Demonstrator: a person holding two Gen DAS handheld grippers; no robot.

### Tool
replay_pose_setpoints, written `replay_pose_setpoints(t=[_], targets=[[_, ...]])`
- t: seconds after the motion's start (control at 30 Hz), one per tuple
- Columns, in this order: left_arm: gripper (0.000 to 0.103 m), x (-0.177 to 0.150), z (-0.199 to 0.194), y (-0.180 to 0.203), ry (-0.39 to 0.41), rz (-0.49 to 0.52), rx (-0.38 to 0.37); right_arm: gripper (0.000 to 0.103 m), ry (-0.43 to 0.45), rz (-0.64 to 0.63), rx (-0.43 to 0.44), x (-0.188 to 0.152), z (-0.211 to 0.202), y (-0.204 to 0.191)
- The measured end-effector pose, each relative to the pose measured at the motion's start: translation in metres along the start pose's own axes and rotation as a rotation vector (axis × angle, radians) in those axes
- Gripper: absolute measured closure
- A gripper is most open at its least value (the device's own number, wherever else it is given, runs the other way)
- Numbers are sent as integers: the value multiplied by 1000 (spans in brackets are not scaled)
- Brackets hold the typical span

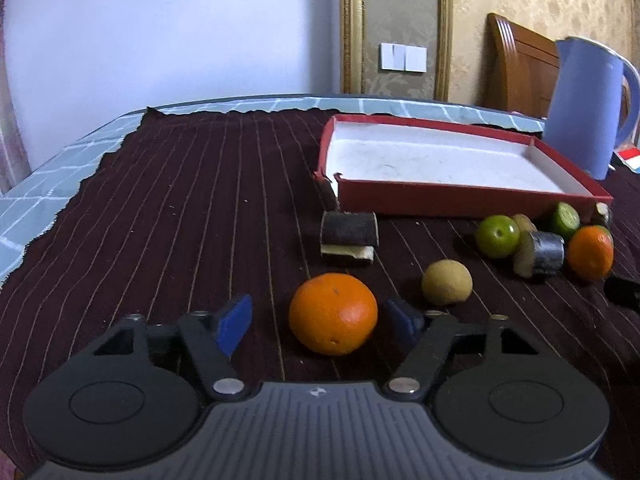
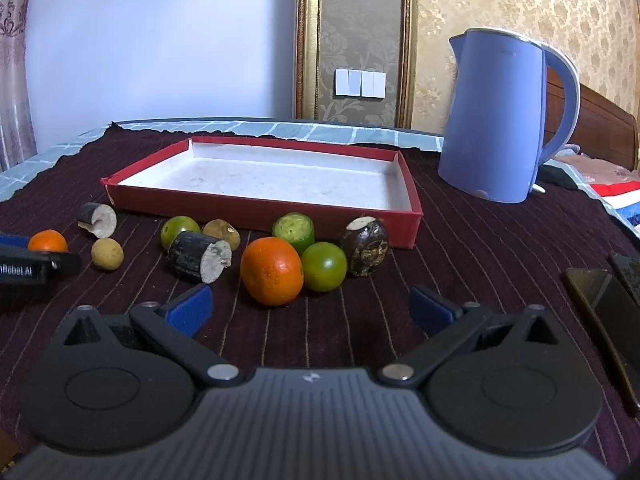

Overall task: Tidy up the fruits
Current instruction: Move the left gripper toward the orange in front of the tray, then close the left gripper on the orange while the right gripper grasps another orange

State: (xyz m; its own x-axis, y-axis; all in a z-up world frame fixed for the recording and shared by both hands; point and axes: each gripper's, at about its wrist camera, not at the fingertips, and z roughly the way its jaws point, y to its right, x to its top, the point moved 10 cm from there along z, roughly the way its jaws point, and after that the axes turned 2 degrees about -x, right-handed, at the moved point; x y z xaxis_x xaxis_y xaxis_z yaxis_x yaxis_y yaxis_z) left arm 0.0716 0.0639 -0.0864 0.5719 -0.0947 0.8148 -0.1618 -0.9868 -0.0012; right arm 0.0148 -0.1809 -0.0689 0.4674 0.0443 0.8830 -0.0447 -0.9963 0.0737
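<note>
kettle [image 2: 500, 120] beside red tray [image 2: 408, 184], fruits [image 2: 272, 270] before.

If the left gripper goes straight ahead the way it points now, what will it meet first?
Most likely the orange. It already sits between the blue pads of the left gripper, and gaps show on both sides. The yellowish round fruit lies off to the right, probably outside that line.

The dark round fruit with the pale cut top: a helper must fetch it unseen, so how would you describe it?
Find the shallow red tray in front of the blue kettle. At its near right corner sits the dark round fruit, leaning on the tray wall beside a green fruit. It alone is glossy brown-black and rounded; the other dark pieces are cut cylinders.
</note>
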Motion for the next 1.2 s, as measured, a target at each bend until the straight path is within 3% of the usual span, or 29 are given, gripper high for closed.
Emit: replay_pose_setpoints(t=[0.13, 0.47, 0.53, 0.7, 0.97, 1.07, 1.13, 1.2], targets=[[62, 1, 1, 2, -2, -14, -24, 0, -8, 7, 4, -1, 2, 1], [62, 5, -9, 12, 10, -20, -27, 0, -15, -11, 9, -3, 5, 5], [62, 8, -13, 17, 23, -5, -24, 11, -10, -25, 15, -3, 5, 4], [62, 13, -21, 31, 52, 37, -19, 21, -5, -51, 50, 0, 7, -4], [62, 9, -20, 43, 46, 66, -31, 22, 21, -115, 112, 18, 18, -26], [62, 9, -20, 42, 48, 71, -26, 21, 9, -88, 217, 15, 13, -33], [62, 10, -19, 39, 47, 64, -25, 28, 2, -88, 317, 13, 3, -41], [62, 10, -19, 38, 47, 59, -25, 28, 10, -111, 310, 13, -3, -41]])
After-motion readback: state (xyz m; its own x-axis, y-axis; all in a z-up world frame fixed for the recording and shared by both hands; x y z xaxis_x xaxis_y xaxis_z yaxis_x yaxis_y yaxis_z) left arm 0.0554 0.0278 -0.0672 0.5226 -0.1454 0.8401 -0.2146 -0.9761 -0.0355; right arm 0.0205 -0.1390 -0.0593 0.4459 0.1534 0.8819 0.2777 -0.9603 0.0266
